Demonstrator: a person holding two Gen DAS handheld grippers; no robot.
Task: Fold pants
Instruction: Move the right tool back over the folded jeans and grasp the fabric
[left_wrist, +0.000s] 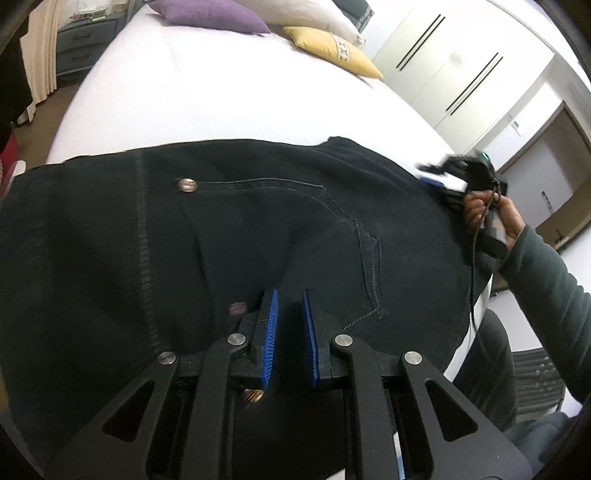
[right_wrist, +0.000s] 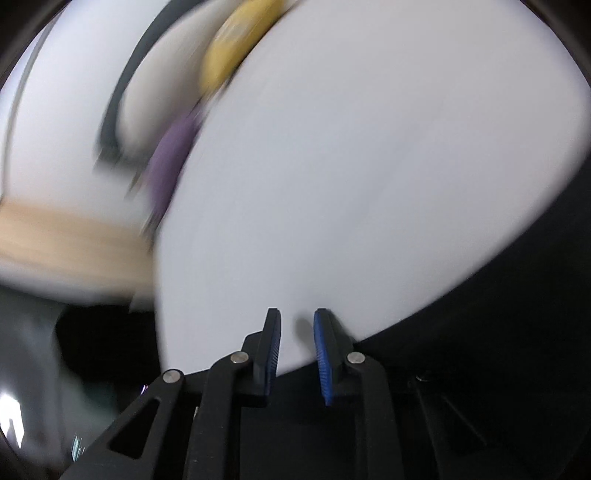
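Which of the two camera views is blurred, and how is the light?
Right wrist view: heavy motion smear over the pillows and white bed; only the right gripper stays crisp. Left wrist view: sharp, fisheye-curved, the bedsheet nearly overexposed, the dark pants underlit.

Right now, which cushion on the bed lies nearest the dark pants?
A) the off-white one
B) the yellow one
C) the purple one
B: in the left wrist view the yellow cushion sits lowest on the white bed, closest to the pants.
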